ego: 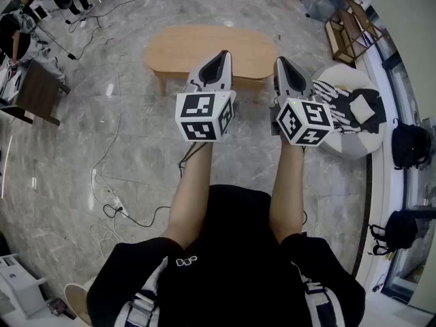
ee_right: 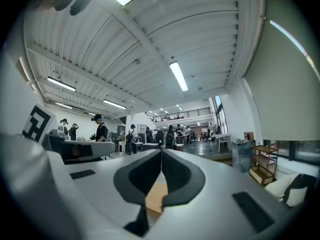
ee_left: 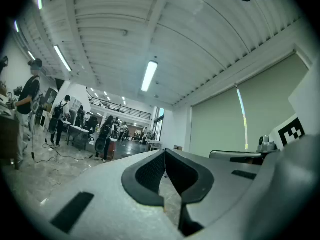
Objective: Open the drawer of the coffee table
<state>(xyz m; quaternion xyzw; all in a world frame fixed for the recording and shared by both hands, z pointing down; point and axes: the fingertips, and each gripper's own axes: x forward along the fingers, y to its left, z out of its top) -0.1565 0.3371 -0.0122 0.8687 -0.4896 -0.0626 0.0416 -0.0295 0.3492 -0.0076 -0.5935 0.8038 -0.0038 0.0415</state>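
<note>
Head view: oval wooden table (ego: 204,46), smooth top, stood ahead of left gripper (ego: 218,58) & right gripper (ego: 284,63), well apart from both. Drawer not visible, so approach could land on wrong side. Loose cable (ego: 112,206) on glossy marble floor (ego: 68,155) could snag feet. Left gripper view: ribbed black pads (ee_left: 150,171) together, nothing between. Right gripper view: pads together too, tan table showing below; closed jaws couldn't take a handle.
</note>
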